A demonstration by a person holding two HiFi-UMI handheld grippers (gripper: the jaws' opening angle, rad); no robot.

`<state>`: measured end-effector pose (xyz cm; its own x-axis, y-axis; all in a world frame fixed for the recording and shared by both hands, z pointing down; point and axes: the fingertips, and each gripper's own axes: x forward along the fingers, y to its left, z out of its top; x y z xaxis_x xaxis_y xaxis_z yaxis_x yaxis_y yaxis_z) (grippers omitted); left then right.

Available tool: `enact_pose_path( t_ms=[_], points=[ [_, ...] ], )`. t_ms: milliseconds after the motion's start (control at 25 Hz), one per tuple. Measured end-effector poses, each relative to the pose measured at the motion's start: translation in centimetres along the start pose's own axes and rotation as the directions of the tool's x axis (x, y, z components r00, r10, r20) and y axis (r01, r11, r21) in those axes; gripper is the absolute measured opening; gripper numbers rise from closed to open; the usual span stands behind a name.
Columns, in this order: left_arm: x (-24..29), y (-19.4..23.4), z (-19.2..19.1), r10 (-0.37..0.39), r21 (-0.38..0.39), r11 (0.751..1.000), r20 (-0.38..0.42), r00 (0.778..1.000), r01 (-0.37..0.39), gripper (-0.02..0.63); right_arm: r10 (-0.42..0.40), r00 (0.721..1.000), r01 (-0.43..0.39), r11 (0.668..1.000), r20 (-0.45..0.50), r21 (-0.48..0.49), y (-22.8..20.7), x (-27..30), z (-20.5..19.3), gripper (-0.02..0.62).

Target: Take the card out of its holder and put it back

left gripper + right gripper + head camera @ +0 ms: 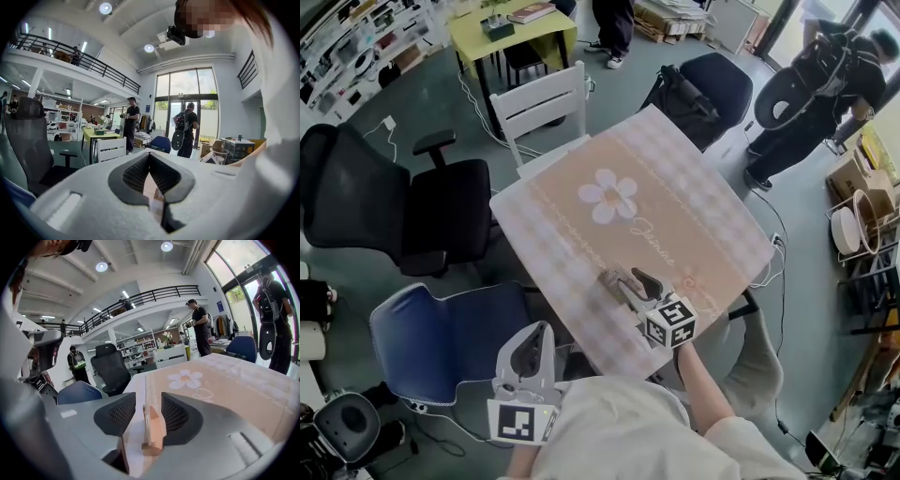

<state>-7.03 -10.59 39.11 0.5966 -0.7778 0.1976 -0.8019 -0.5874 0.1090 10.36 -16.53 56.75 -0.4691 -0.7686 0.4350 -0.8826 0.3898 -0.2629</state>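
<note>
A small wooden card holder stands on the checked tablecloth near the table's front edge. A thin card stands upright in it, seen edge-on in the right gripper view. My right gripper is open, with one jaw on each side of the holder and card and neither pad pressing on them. In the head view this right gripper lies low over the cloth and covers most of the holder. My left gripper is off the table's front left corner, close to my body. The left gripper is shut with nothing in it.
A white chair and a black chair stand at the table's far sides. A black office chair and a blue chair are on the left. People stand at the back right by a yellow-green table.
</note>
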Motion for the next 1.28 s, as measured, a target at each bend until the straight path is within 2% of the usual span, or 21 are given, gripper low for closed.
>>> enact_pose_path(
  t_ms=[600, 920, 1280],
  points=[
    [-1.1, 0.3, 0.3, 0.029, 0.003, 1.000, 0.006, 1.000, -0.029, -0.002, -0.022, 1.000, 0.022, 1.000, 0.000, 0.013, -0.1, 0.3, -0.8, 0.031],
    [-1.6, 0.7, 0.3, 0.040, 0.012, 0.999, 0.009, 0.999, -0.040, -0.002, -0.027, 1.000, 0.027, 1.000, 0.008, -0.005, 0.2, 0.3, -0.9, 0.020],
    [-2.3, 3.0, 1.0, 0.099, 0.024, 0.995, 0.028, 0.995, -0.100, -0.002, -0.037, 0.999, 0.037, 0.999, 0.021, -0.021, 0.3, 0.4, -0.6, 0.020]
  ],
)
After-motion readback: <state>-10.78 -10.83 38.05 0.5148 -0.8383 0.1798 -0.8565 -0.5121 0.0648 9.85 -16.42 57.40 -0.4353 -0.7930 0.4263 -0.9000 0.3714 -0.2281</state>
